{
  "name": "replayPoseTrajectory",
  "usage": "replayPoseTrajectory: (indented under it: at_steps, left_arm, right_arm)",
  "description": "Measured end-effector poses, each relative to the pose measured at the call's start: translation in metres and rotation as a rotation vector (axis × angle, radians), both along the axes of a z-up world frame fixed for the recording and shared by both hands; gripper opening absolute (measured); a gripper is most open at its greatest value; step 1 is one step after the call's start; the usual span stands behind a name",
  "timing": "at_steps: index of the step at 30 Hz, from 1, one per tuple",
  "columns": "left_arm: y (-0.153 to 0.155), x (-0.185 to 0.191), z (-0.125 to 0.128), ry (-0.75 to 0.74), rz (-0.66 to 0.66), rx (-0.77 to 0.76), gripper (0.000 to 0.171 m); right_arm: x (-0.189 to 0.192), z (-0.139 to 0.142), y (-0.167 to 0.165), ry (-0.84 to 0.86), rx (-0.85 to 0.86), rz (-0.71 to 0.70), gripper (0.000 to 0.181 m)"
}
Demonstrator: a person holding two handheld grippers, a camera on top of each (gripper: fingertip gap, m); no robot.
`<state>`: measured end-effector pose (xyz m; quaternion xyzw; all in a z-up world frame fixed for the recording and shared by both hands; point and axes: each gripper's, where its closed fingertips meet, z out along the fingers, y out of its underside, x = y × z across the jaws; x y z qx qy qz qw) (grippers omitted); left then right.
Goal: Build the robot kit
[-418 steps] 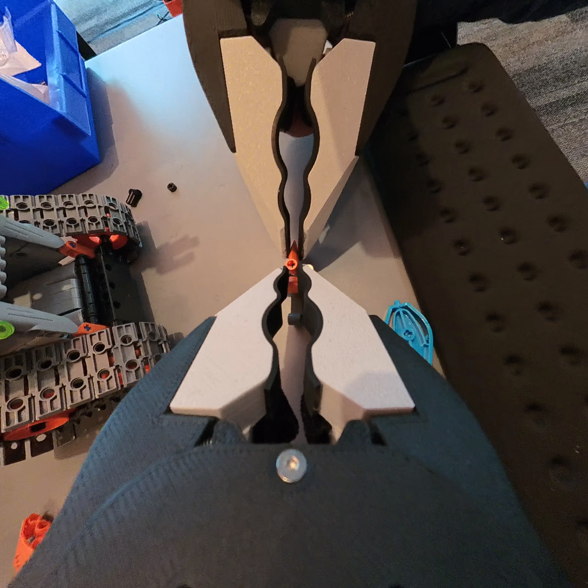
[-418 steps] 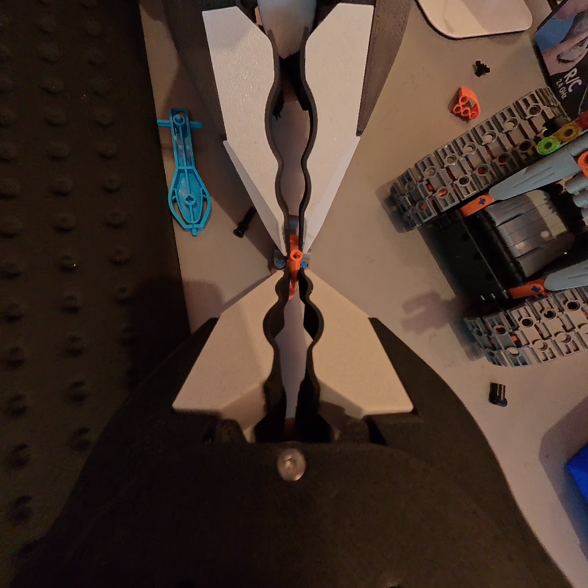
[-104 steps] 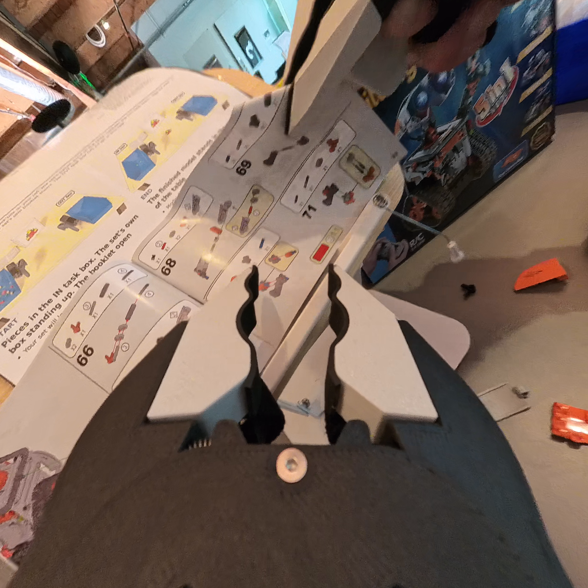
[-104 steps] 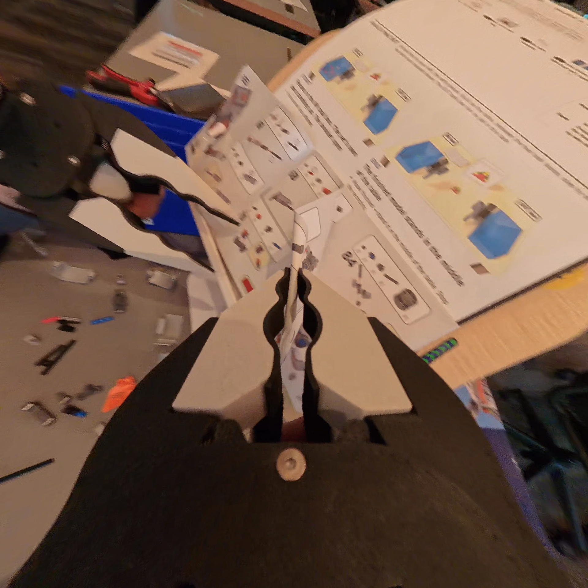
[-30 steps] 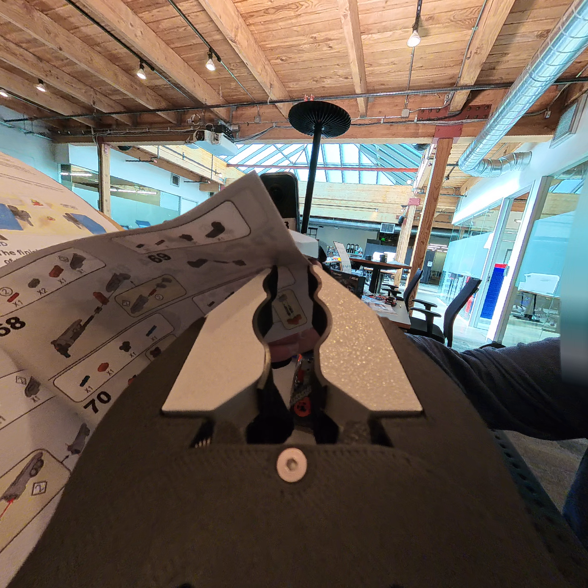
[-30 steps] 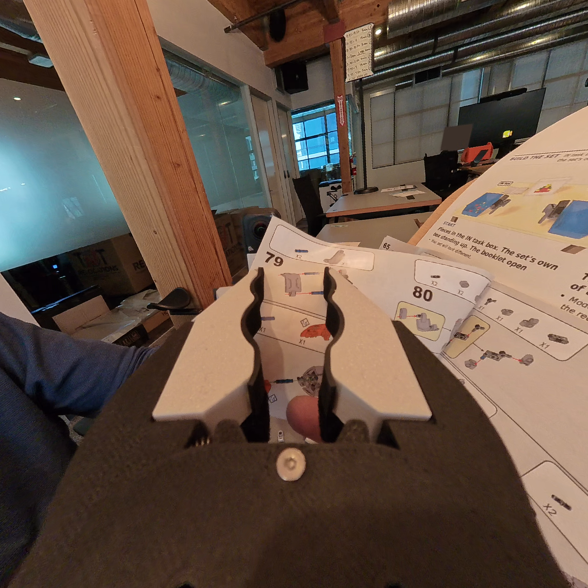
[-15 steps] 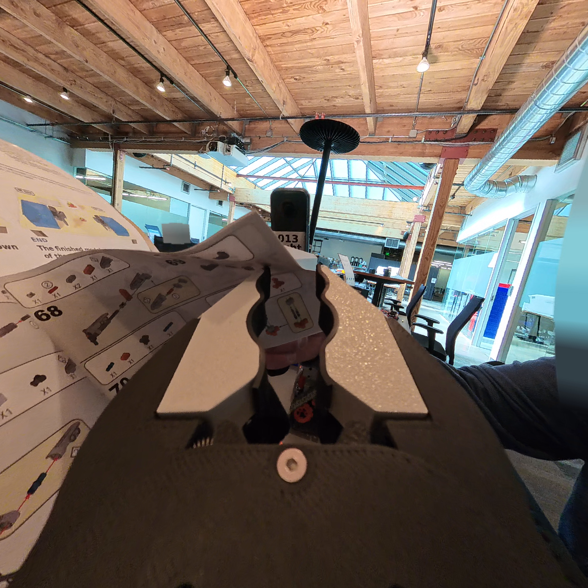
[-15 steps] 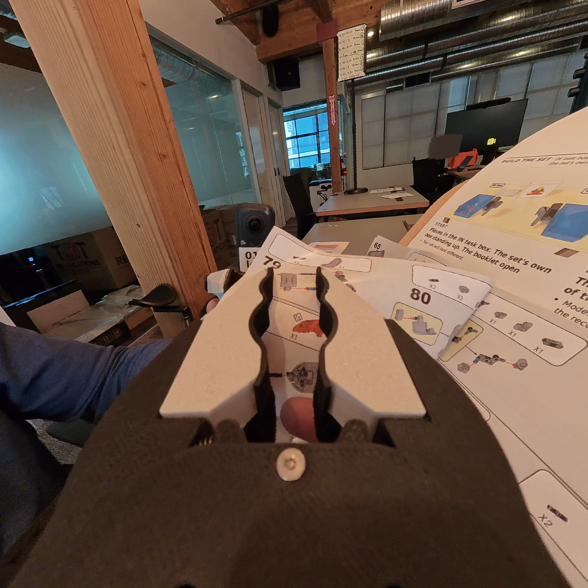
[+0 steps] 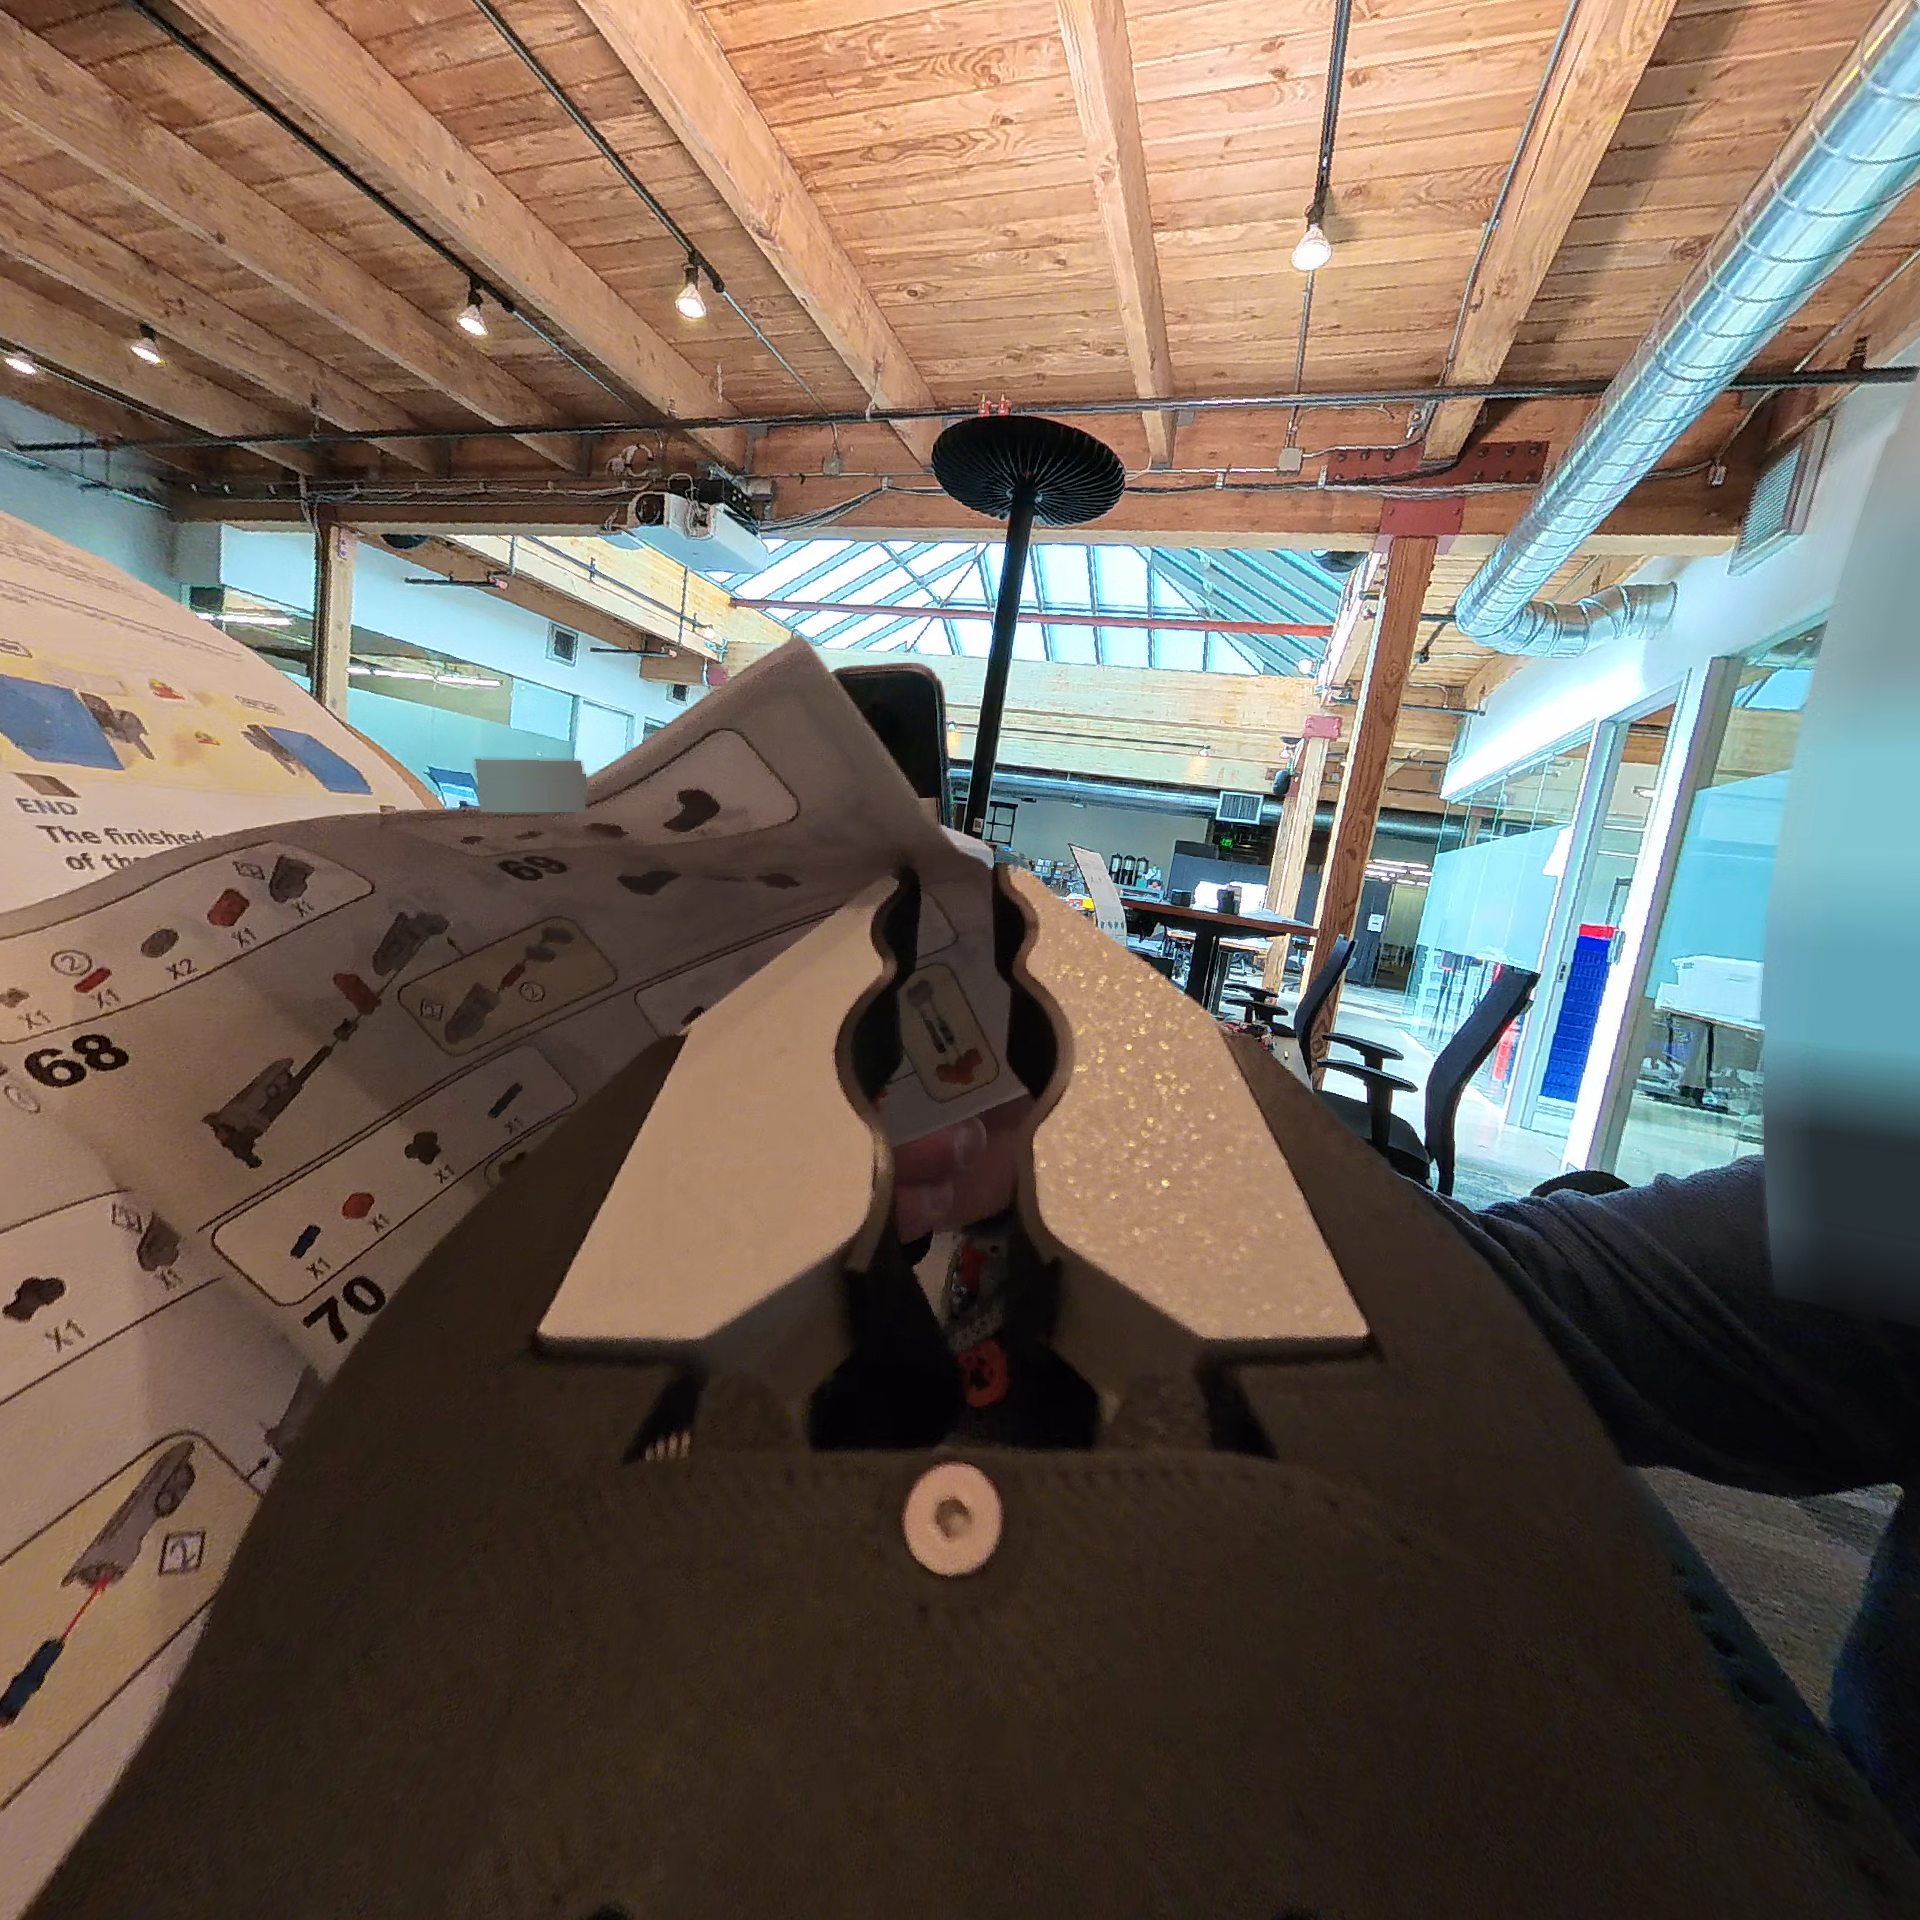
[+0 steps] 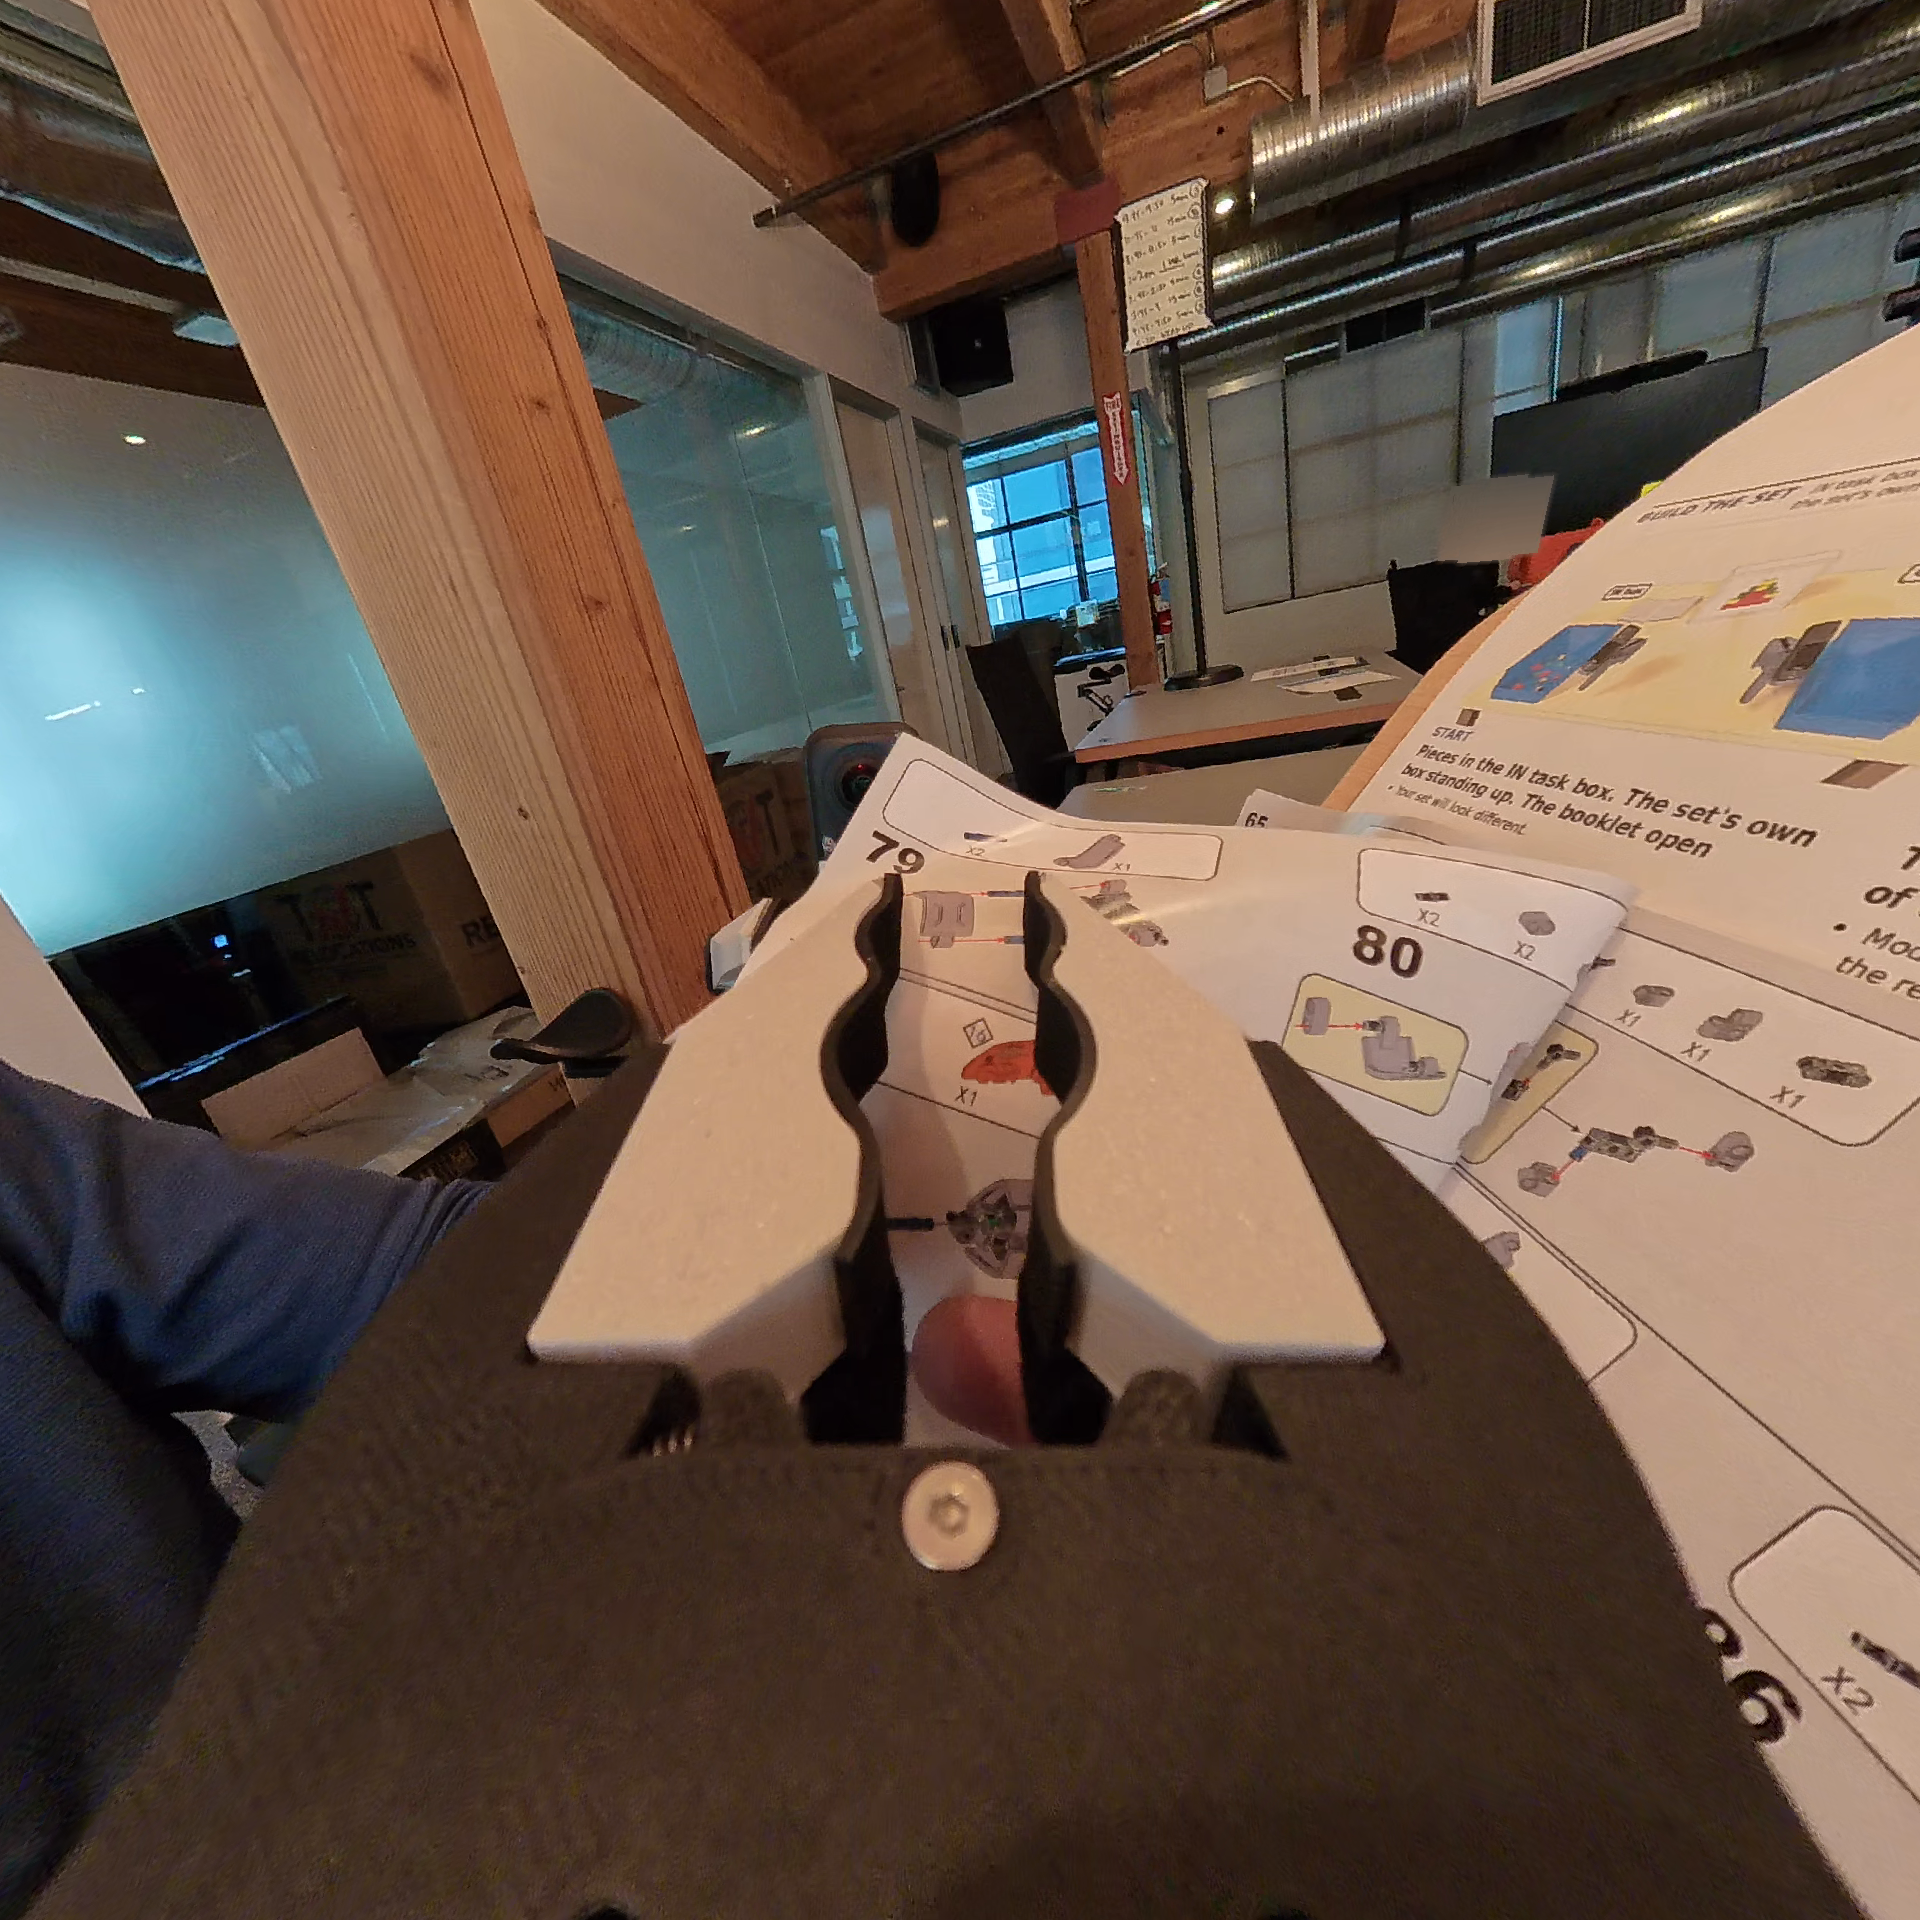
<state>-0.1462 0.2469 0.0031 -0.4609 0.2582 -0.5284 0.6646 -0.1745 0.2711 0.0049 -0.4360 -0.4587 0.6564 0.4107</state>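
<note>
White paper, printed with numbered step boxes and little grey, red and blue part drawings: the instruction booklet (image 9: 436, 997) curls up just ahead of both my tongs. My left gripper (image 9: 951, 914) has its fingers apart, a page corner showing in the gap. My right gripper (image 10: 956, 914) is also parted, another booklet page (image 10: 1403, 997) lying behind the gap; whether either touches paper I cannot tell. Beyond, to my right tongs' right, a large printed board (image 10: 1714, 727); left, a wooden post (image 10: 436, 468).
</note>
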Motion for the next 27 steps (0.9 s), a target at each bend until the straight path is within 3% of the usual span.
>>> replayPoseTrajectory:
  at_steps: [5, 10, 15, 22, 27]
  left_arm:
    - [0.0, 0.0, 0.0, -0.005, 0.007, 0.005, 0.0]
    - [0.001, -0.002, -0.001, -0.003, 0.011, 0.004, 0.0]
    - [0.003, -0.017, 0.005, -0.037, 0.036, -0.021, 0.026]
    - [0.014, -0.028, 0.003, -0.017, 0.099, -0.091, 0.022]
    - [0.022, -0.026, -0.01, 0.086, 0.178, -0.092, 0.03]
  right_arm:
    - [0.001, -0.001, 0.002, 0.004, -0.007, -0.001, 0.021]
    - [0.002, -0.002, 0.002, -0.005, 0.011, -0.012, 0.021]
    - [0.001, -0.01, 0.002, -0.051, 0.066, -0.034, 0.015]
    - [-0.009, -0.026, -0.004, -0.087, 0.086, -0.018, 0.015]
    - [-0.007, -0.029, -0.004, -0.093, 0.102, -0.02, 0.015]
